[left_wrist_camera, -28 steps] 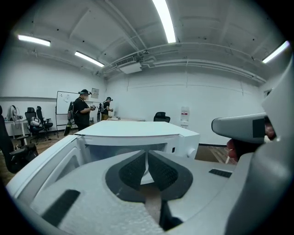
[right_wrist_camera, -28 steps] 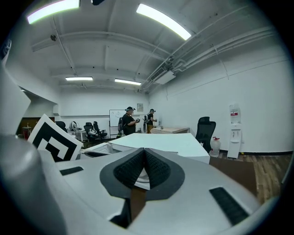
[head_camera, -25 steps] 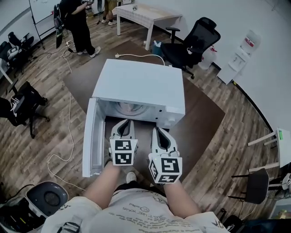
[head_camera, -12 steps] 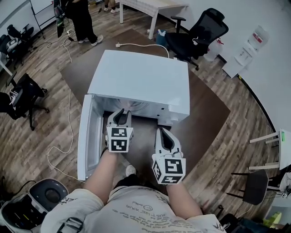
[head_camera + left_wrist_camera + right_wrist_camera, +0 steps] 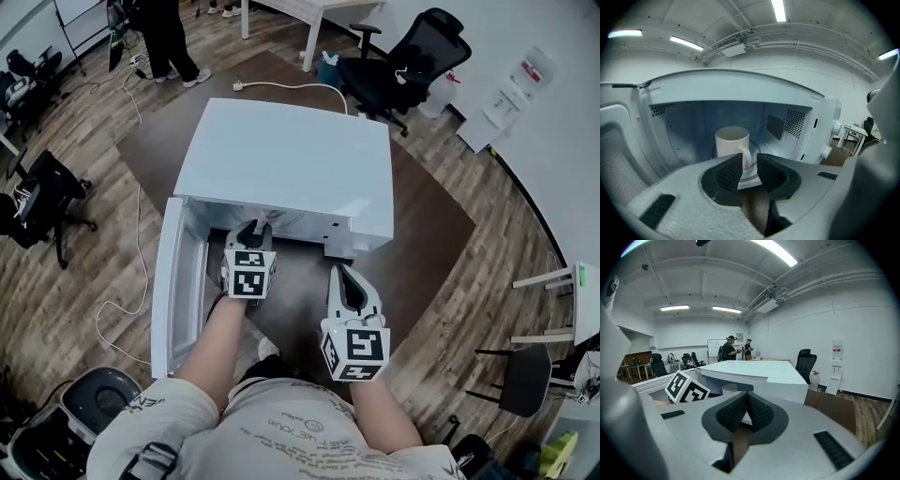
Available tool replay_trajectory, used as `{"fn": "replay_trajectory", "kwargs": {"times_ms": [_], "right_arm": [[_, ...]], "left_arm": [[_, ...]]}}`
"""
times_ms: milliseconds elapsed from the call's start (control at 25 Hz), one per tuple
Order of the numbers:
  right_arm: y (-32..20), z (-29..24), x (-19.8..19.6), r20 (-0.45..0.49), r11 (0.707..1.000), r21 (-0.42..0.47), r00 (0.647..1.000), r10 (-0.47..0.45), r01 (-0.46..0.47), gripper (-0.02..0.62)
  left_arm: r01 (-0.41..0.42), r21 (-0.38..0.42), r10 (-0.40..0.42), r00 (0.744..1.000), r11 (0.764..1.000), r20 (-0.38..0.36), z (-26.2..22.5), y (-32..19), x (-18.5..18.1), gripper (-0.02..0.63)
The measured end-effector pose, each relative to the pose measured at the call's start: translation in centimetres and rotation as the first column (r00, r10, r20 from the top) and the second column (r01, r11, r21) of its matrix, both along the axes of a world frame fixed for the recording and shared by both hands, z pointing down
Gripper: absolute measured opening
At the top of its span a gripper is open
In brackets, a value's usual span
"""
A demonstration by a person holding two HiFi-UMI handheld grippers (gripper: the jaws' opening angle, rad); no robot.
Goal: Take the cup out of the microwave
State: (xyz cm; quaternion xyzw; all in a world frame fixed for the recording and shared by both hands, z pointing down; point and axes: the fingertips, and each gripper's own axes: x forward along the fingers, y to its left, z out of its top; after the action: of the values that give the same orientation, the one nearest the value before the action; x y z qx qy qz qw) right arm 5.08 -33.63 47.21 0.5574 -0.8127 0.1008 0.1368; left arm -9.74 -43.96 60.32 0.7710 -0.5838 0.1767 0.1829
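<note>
Cup still inside, left gripper at the cavity mouth

Cup (image 5: pixel 732 143) stands upright on the glass turntable (image 5: pixel 749 178), near the middle of the cavity floor of the microwave (image 5: pixel 291 159), with its handle (image 5: pixel 746 153) turned to the front opening. Door (image 5: pixel 183 281) hangs open at the left edge.

Left gripper (image 5: pixel 749 159) is at the front edge of the cavity. Its jaws are only slightly apart and hold nothing, with the handle showing in the gap just beyond the tips. Right gripper (image 5: pixel 746 398) hovers outside, in front of the right front corner, jaws closed together and empty.

Risks:
- The gap looks narrow for the handle, so a jaw tip could butt it and turn or push the cup toward the back wall.
- A grip on the handle alone may let the cup swing and tip.
- The cup could clip the front edge on the way out.
</note>
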Motion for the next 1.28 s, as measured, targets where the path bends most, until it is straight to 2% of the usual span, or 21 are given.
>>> {"fn": "replay_trajectory", "kwargs": {"times_ms": [160,440,920,1080,1120,1280], "right_arm": [[-0.2,0.1,0.9,-0.009,1.0,-0.005,1.0,0.025,-0.025,0.015],[-0.2,0.0,1.6,-0.019,0.998,-0.003,0.998,0.059,-0.059,0.015],[0.1,-0.2,3.1,-0.031,0.994,-0.005,0.993,0.112,-0.112,0.015],[0.2,0.0,3.3,-0.047,0.993,-0.007,0.992,0.117,-0.118,0.015],[0.2,0.0,3.3,-0.054,0.993,-0.006,0.992,0.117,-0.118,0.015],[0.3,-0.1,3.3,-0.065,0.994,-0.002,0.991,0.113,-0.113,0.015]], "left_arm": [[-0.006,-0.024,0.006,1.0,1.0,-0.004,1.1,-0.8,0.5,0.091],[-0.018,-0.022,0.018,1.0,1.0,0.006,2.2,-2.1,0.5,0.091],[-0.088,0.008,0.088,0.995,0.996,-0.047,3.0,-3.5,1.9,0.089],[-0.106,0.028,0.106,0.994,0.994,-0.024,3.0,-4.0,2.1,0.08],[-0.106,0.03,0.106,0.994,0.994,-0.012,3.1,-4.0,2.1,0.051],[-0.118,0.055,0.118,0.993,0.991,0.012,3.1,-3.6,2.4,0.046]]}}
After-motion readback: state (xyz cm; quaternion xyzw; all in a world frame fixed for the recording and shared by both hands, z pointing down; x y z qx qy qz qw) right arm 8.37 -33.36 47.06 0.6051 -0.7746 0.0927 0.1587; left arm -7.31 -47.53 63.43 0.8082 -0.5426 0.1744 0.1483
